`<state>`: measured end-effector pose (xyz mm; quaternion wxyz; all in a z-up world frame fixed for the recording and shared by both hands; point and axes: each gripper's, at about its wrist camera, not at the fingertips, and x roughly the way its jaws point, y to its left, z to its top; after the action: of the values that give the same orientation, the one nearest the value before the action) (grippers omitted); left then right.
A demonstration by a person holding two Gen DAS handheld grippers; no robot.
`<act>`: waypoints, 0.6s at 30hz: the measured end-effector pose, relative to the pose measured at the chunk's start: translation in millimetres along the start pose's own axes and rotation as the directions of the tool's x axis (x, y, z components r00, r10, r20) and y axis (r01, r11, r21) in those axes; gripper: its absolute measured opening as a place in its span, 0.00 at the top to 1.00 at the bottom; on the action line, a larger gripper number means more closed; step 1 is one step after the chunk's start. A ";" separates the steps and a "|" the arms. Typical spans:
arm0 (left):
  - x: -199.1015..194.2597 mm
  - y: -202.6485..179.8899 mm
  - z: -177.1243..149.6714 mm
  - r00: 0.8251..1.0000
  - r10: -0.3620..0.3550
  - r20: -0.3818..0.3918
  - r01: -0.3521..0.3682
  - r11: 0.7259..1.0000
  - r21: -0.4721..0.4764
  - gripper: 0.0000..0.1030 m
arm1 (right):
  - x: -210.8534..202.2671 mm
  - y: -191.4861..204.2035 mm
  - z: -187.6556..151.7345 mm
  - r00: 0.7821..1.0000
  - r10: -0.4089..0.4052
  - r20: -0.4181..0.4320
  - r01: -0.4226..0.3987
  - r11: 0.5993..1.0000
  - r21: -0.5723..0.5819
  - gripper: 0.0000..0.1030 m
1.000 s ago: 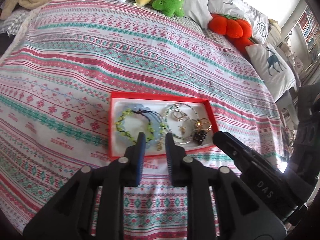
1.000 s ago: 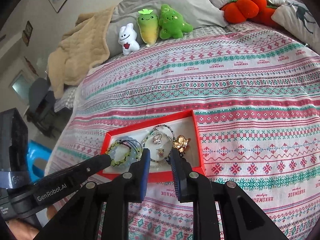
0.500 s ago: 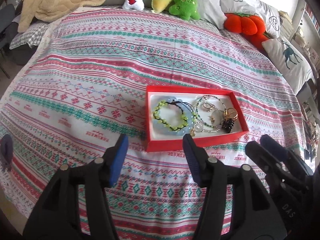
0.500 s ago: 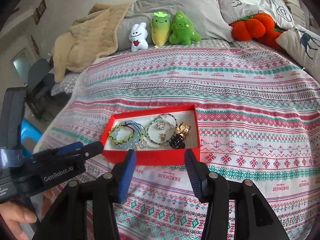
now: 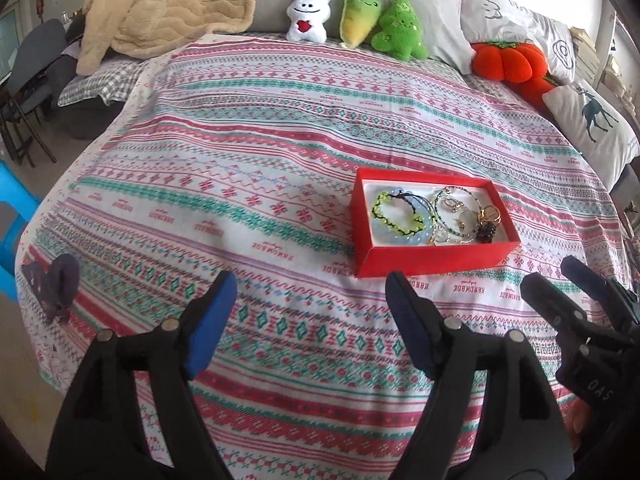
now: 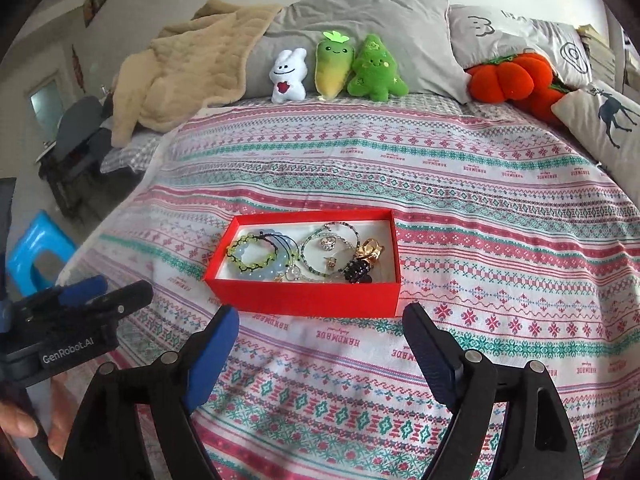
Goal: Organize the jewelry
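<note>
A red jewelry box (image 5: 436,258) (image 6: 304,298) lies open on the patterned bedspread. It holds a green beaded bracelet (image 5: 396,216) (image 6: 250,256), a thin beaded necklace (image 6: 320,246), a ring (image 6: 329,243), gold pieces (image 5: 490,214) (image 6: 370,250) and a dark beaded piece (image 6: 356,270). My left gripper (image 5: 310,312) is open and empty, held back from the box, which sits ahead to its right. My right gripper (image 6: 320,344) is open and empty, just in front of the box's near wall. Each gripper shows in the other's view, the right (image 5: 576,296) and the left (image 6: 92,292).
Three plush toys (image 6: 336,68), an orange pumpkin cushion (image 6: 508,78), grey pillows and a beige blanket (image 6: 188,76) line the head of the bed. A deer pillow (image 5: 592,124) lies at the right edge. A blue stool (image 6: 38,256) and a dark chair stand left of the bed.
Both grippers have opened from nearly shut to wide open and pulled back from the box, which now looks farther away. The jewelry in the box has not moved.
</note>
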<state>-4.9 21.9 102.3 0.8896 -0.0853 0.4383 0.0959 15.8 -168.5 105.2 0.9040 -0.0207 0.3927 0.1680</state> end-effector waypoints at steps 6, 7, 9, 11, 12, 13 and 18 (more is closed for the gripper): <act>-17.8 6.3 -12.3 1.000 -0.001 0.016 0.001 1.000 0.009 0.18 | -14.9 10.2 -12.0 1.000 0.000 -0.013 0.000 1.000 -0.028 0.17; -20.5 5.5 -15.5 1.000 -0.001 0.017 0.001 1.000 0.016 0.17 | -17.9 11.2 -14.7 1.000 0.000 -0.014 -0.001 1.000 -0.029 0.17; -25.5 4.1 -21.7 1.000 -0.009 0.016 0.009 0.999 0.032 0.17 | -23.9 12.2 -18.9 1.000 0.002 -0.011 -0.003 1.000 -0.029 0.16; -30.4 -0.6 -28.4 1.000 -0.024 0.014 0.023 0.998 0.064 0.16 | -29.3 13.1 -21.9 1.000 0.002 -0.002 -0.002 1.000 -0.024 0.16; -32.0 -3.0 -30.9 0.999 -0.030 0.013 0.029 0.996 0.080 0.15 | -31.3 13.2 -22.8 1.000 0.004 -0.002 -0.004 1.000 -0.021 0.15; -33.5 -5.9 -33.8 0.999 -0.035 0.010 0.034 0.995 0.099 0.15 | -32.5 12.6 -23.5 1.000 0.003 -0.001 -0.003 1.000 -0.015 0.15; -33.2 -11.6 -44.4 0.998 -0.063 -0.012 0.064 0.989 0.133 0.05 | -36.2 4.4 -31.2 0.999 -0.043 -0.018 0.044 0.998 0.042 0.14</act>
<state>-55.7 -2.9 102.8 0.8941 -0.0398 0.4444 0.0378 -30.5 -180.0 110.0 0.9043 -0.0113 0.4033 0.1398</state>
